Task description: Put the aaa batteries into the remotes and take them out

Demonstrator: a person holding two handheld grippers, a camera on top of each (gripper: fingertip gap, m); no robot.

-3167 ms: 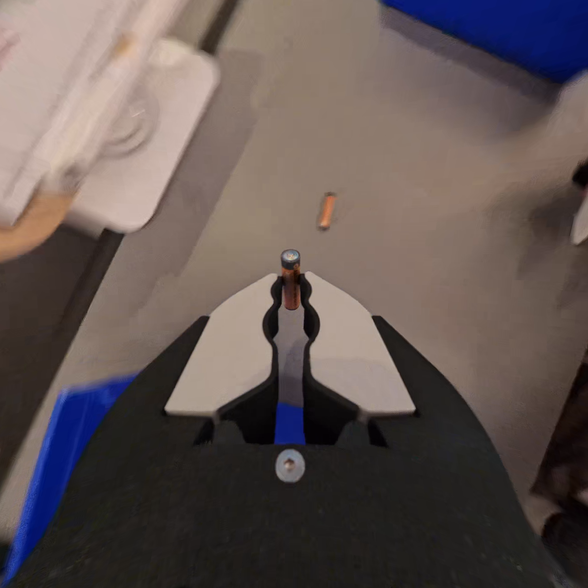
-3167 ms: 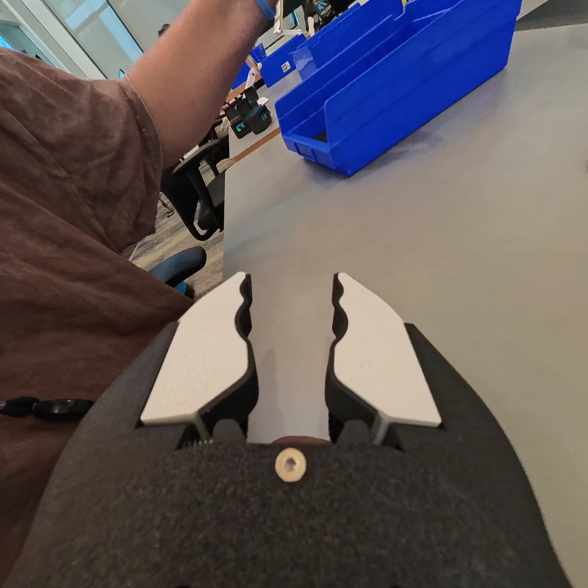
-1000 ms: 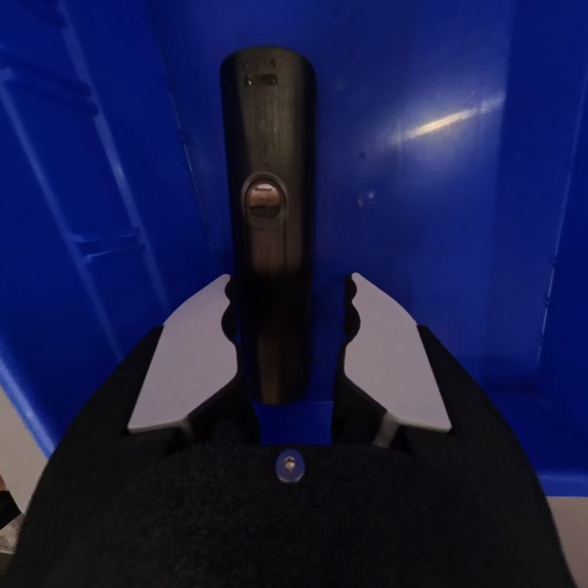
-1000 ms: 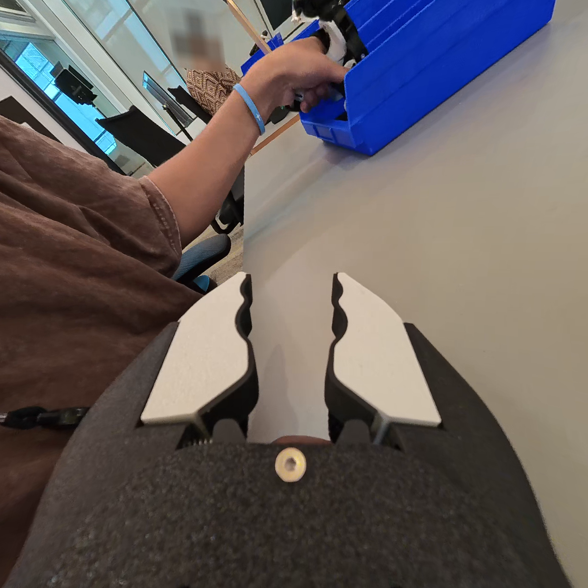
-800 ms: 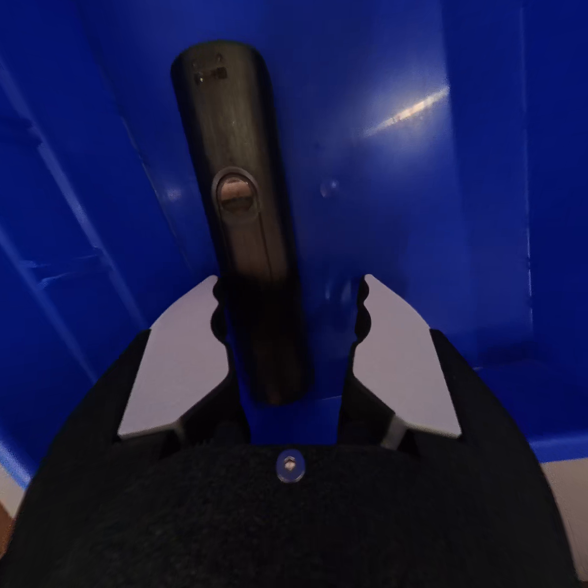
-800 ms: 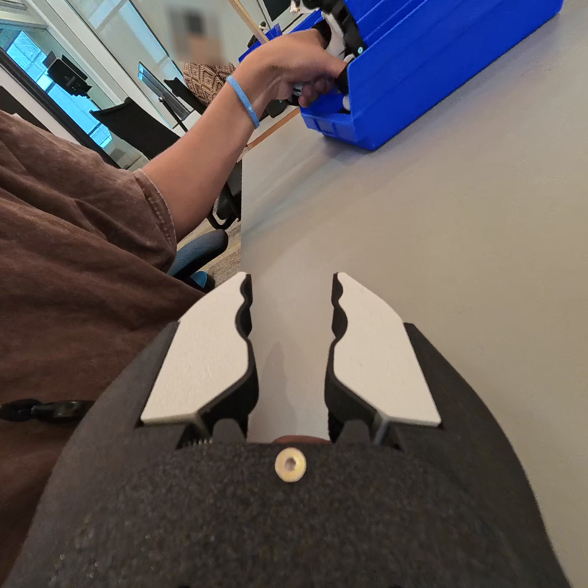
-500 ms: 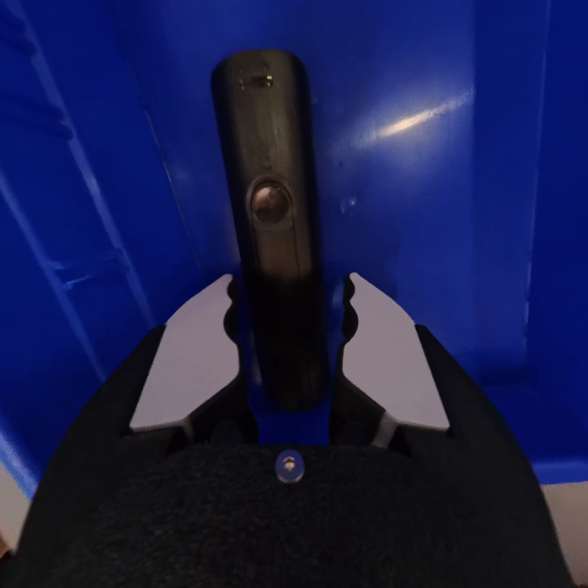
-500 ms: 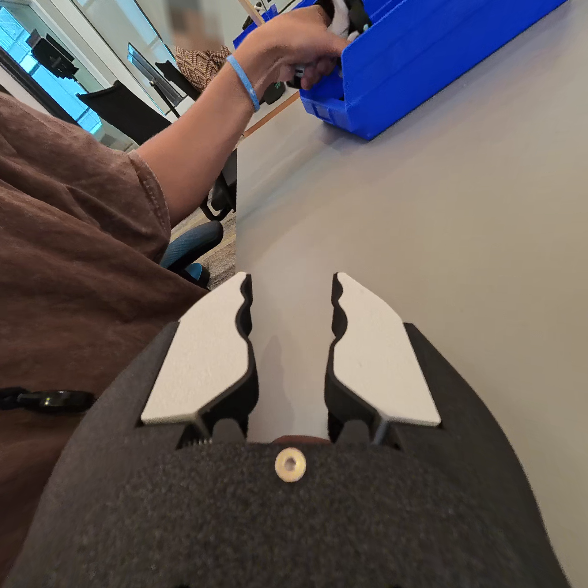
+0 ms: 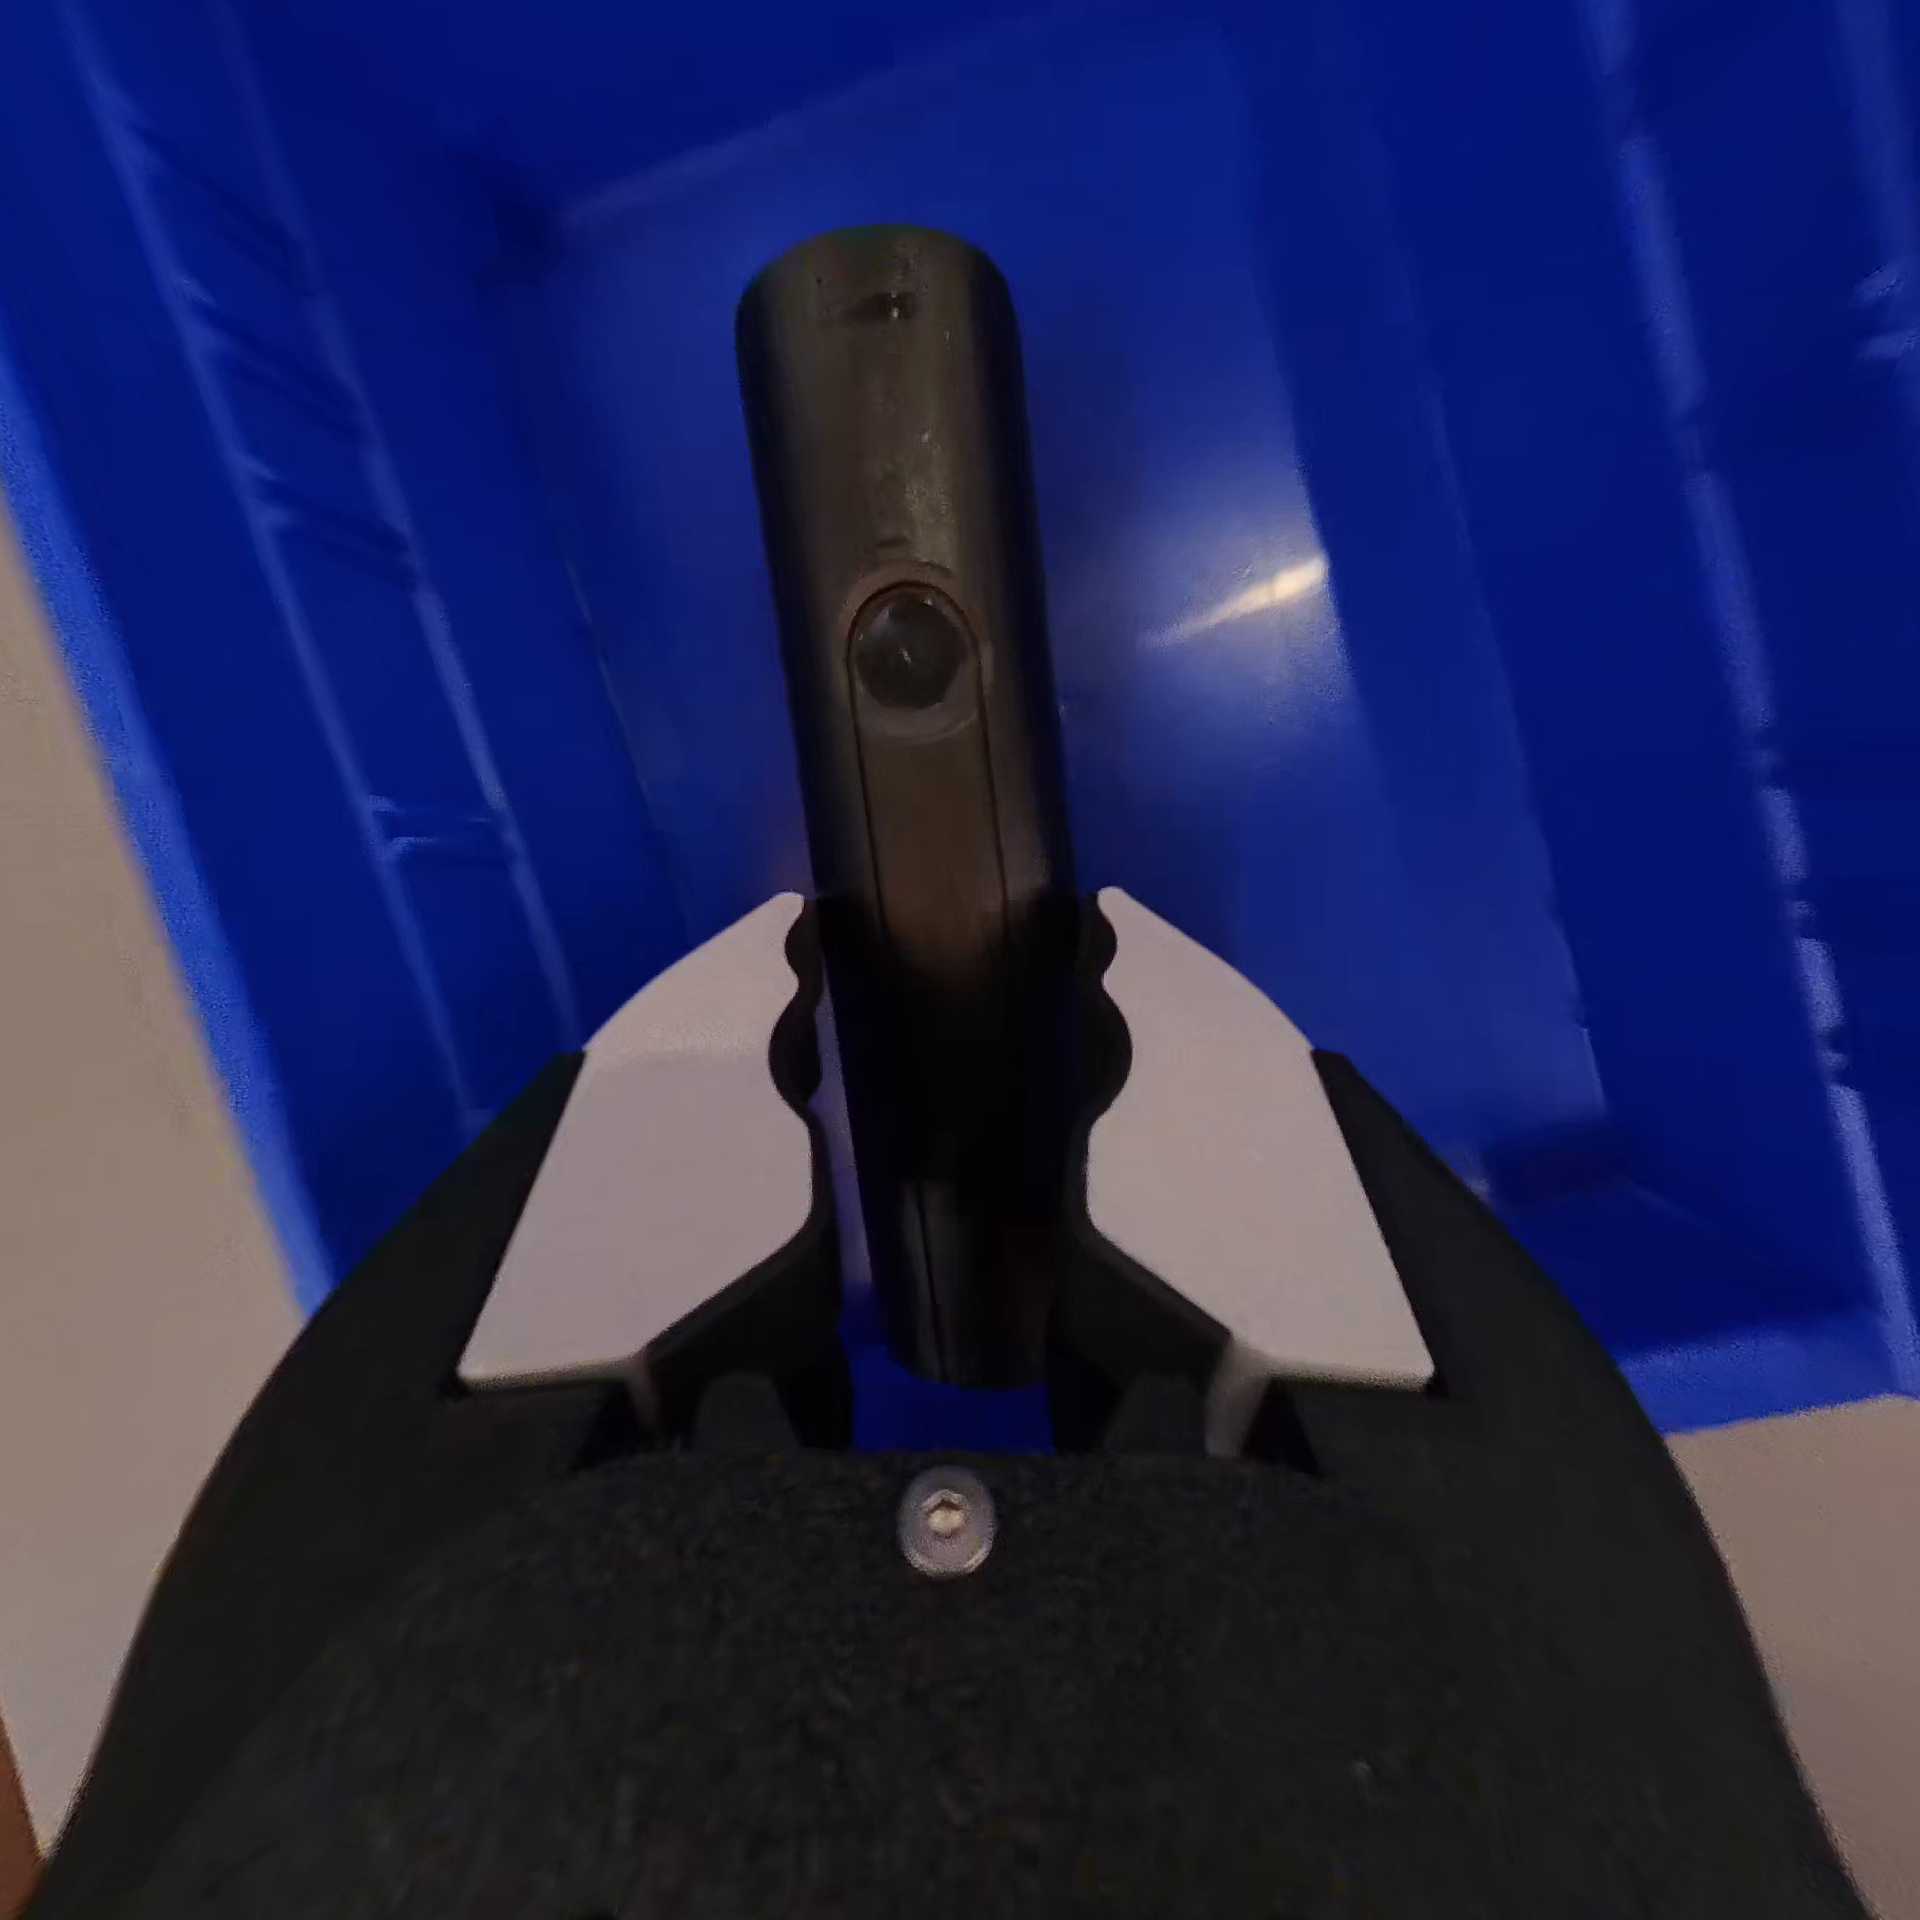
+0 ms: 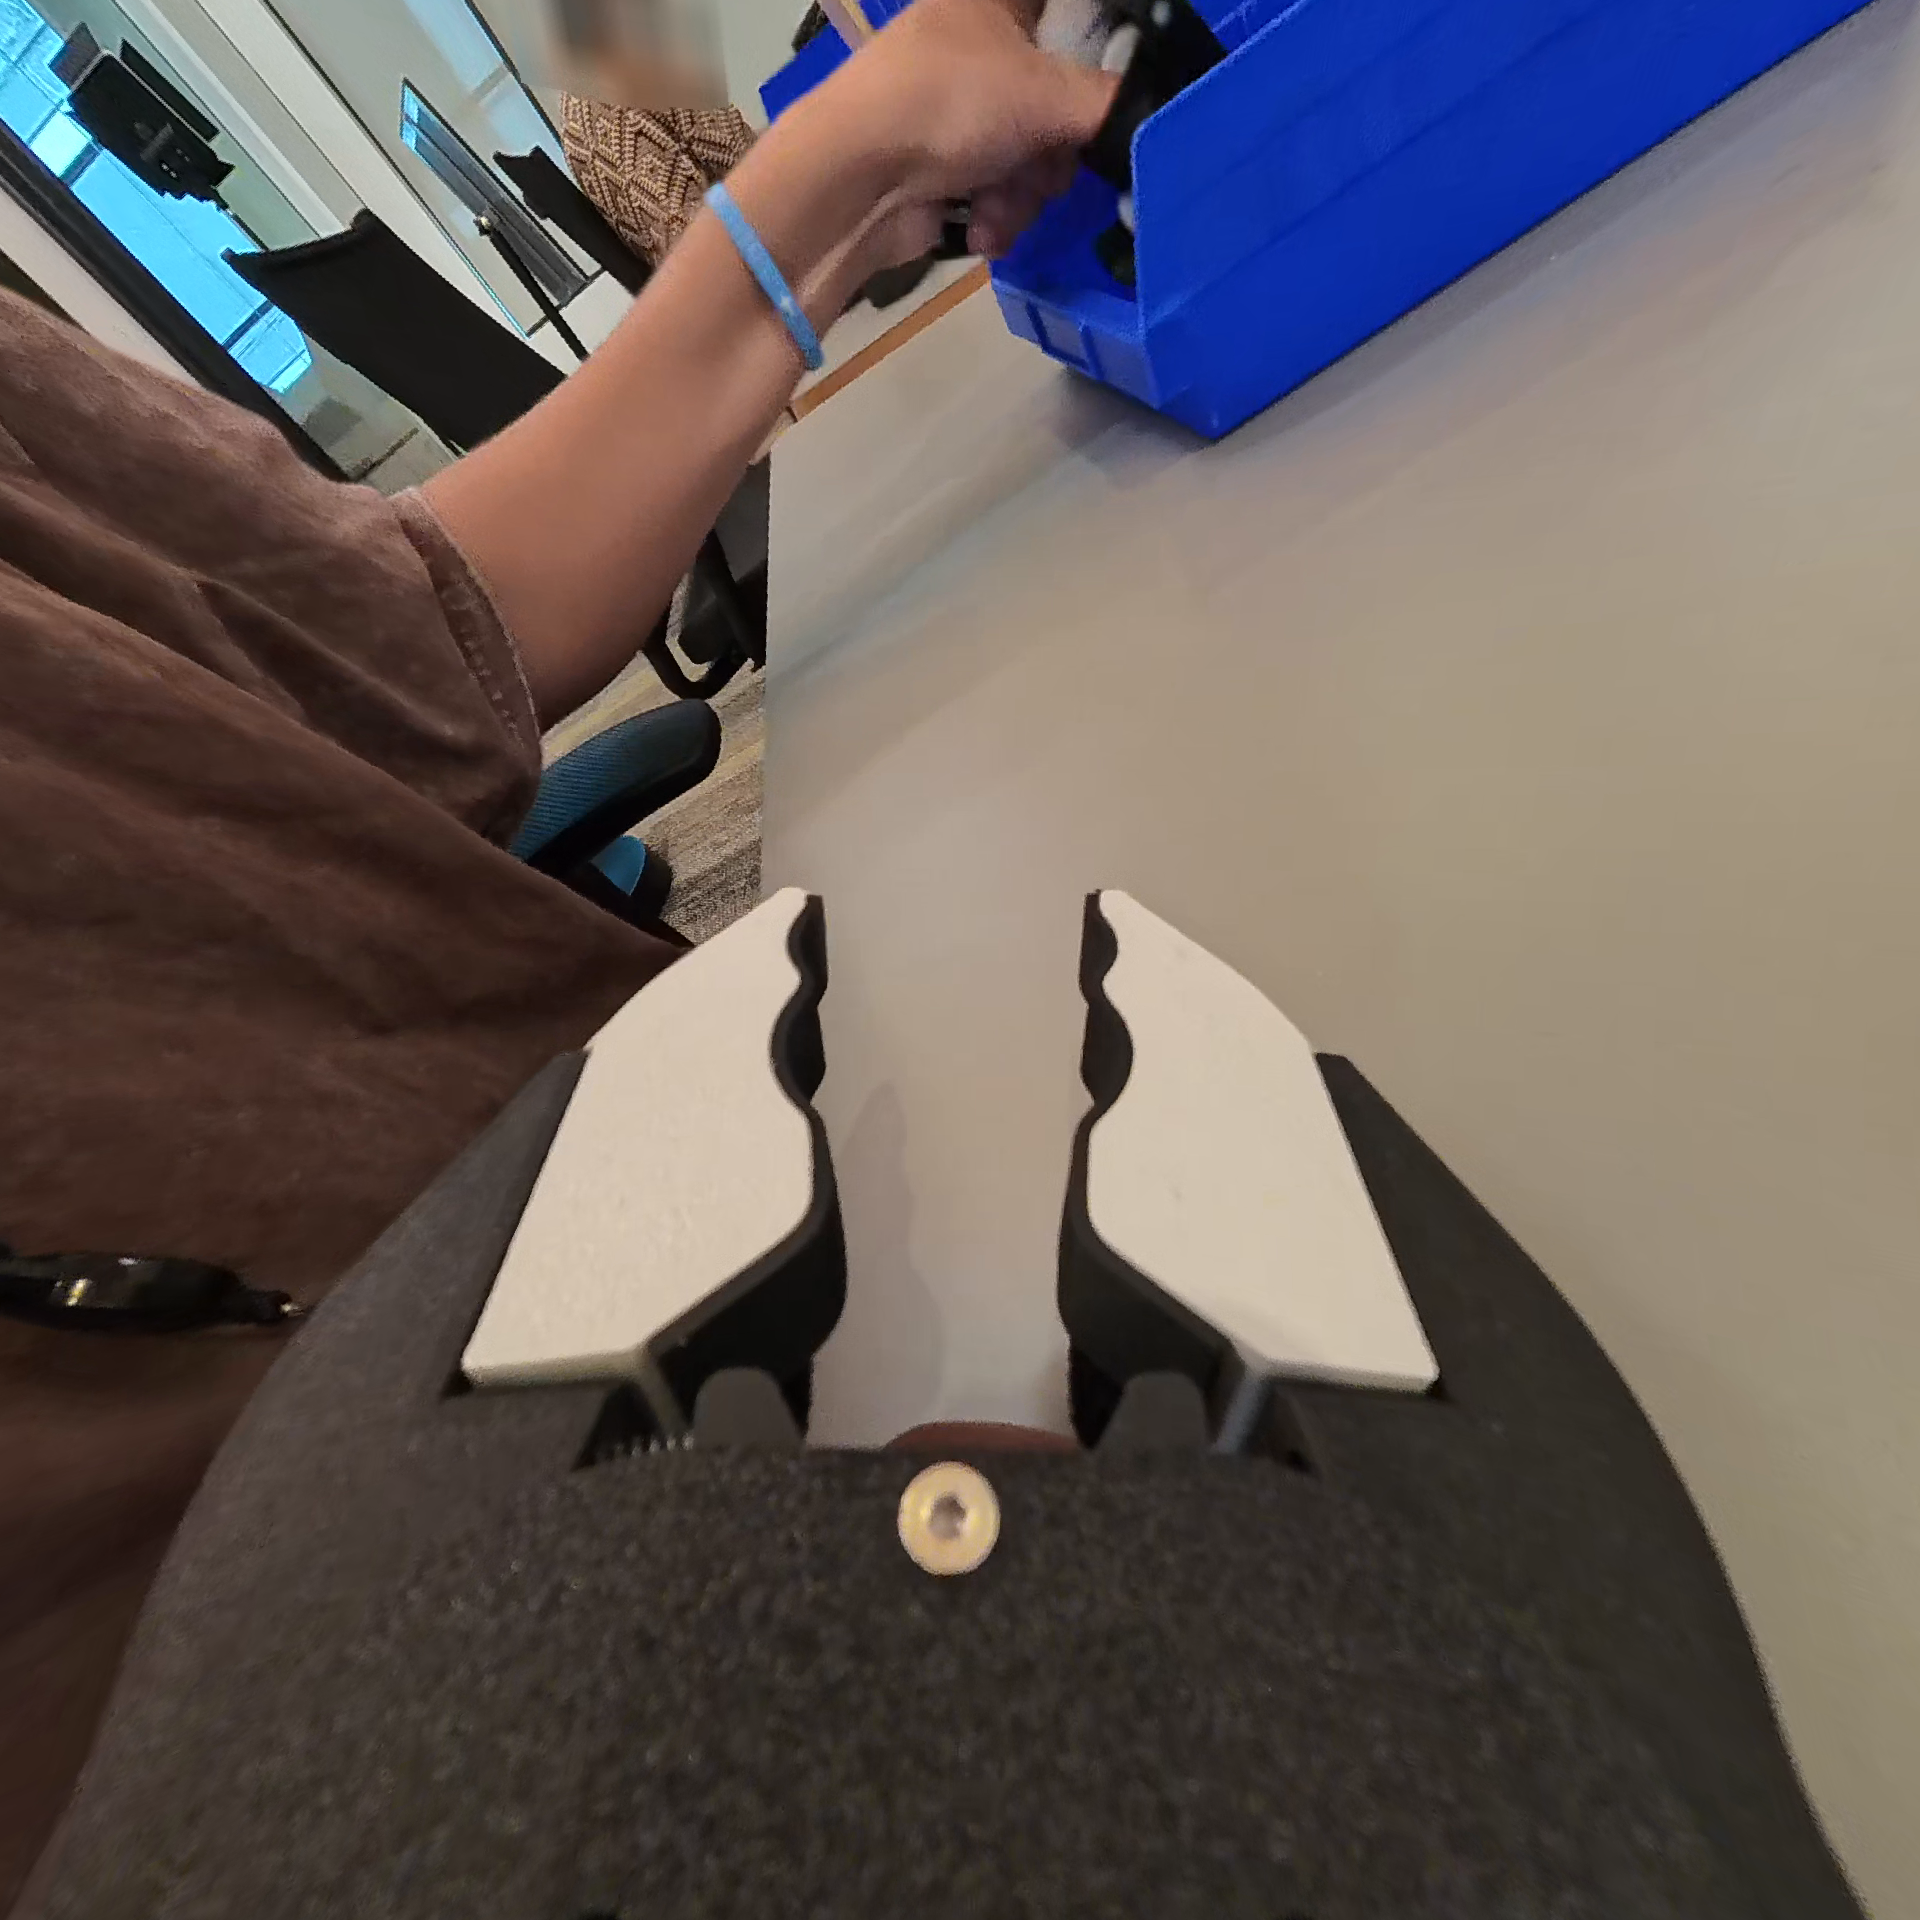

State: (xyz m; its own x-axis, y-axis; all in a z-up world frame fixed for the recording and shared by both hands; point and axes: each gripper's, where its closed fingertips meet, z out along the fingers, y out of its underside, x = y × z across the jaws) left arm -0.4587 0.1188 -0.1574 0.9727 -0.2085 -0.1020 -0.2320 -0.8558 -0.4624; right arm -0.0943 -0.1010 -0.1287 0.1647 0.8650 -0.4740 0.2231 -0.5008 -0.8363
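Note:
A black remote [image 9: 904, 499] lies back side up, with a round dimple above its battery cover, inside a blue bin [image 9: 1455, 520]. My left gripper [image 9: 951, 914] is shut on the remote's near half, both fingers pressed against its sides. The remote's near end sits deep between the jaws. My right gripper [image 10: 951, 914] is open and empty, low over the grey table [image 10: 1455, 727]. No battery shows in either view. In the right wrist view, the left gripper [image 10: 1127, 62] is partly hidden at the open end of the blue bin [image 10: 1403, 208].
A person's bare arm [image 10: 675, 343] with a blue wristband reaches from the brown sleeve [image 10: 260, 727] to the bin. Office chairs [image 10: 623, 769] stand off the table's left edge. Pale table surface [image 9: 125, 1039] shows left of the bin. Across from one pair of fingers to the other is roughly 45 cm.
My left gripper, which held a battery 3.2 s ago, has closed from open onto the remote in the bin and drawn back. The right gripper stays open and has tilted slightly.

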